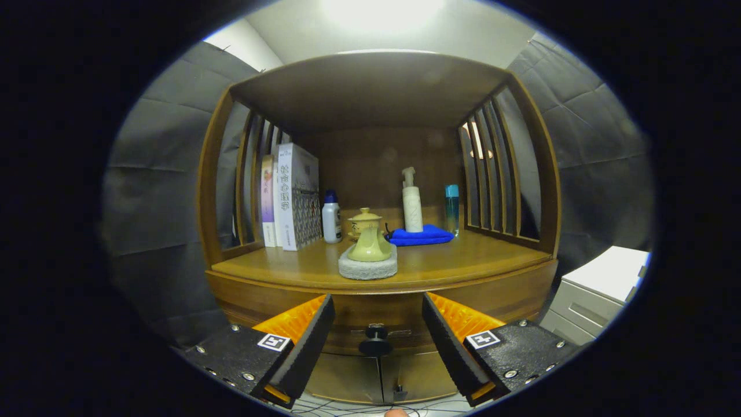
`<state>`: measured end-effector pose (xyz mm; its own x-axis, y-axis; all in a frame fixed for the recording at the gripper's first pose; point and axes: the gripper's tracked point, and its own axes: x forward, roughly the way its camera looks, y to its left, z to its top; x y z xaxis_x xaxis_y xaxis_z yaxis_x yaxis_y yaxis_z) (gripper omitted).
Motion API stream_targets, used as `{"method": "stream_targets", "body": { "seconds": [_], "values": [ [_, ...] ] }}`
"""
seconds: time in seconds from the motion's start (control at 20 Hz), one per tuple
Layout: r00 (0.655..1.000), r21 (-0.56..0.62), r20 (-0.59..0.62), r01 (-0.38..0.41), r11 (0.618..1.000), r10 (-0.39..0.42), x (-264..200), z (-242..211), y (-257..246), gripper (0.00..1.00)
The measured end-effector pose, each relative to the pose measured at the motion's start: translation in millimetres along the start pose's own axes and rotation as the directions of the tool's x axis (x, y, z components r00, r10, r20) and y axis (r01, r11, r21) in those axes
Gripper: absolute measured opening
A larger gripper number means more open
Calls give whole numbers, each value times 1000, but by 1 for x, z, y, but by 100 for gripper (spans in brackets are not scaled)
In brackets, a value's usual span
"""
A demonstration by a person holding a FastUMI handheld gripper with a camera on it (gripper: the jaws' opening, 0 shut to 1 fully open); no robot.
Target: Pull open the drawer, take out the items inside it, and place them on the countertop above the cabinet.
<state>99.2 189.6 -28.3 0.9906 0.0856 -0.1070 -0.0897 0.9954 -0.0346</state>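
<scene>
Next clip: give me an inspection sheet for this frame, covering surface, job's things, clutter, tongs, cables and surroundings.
Surface: wooden countertop inside an open-fronted cabinet, partly occupied.
Job's things: drawer shut; its dark knob sits between the fingers, untouched.
Clutter: yellow teapot on a grey pad, lidded cup behind it, books, white bottle, pump bottle on a blue cloth, blue-capped bottle.
Tongs: open, holding nothing.
Cables: thin wires on the floor below.
Surroundings: white drawer unit beside the cabinet; lower doors closed.
</scene>
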Motion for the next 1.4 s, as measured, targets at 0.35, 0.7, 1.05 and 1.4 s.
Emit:
{"method": "stream_targets", "body": {
  "seconds": [0.35,0.7,1.05,1.4],
  "values": [
    [999,12,4,-45,999,45,-83,22,-14,95],
    [994,51,-33,-101,994,103,-120,19,-22,94],
    [996,60,-38,-73,995,76,-123,19,-41,94],
    [996,83,-38,-82,993,86,-125,21,-41,94]
  ]
}}
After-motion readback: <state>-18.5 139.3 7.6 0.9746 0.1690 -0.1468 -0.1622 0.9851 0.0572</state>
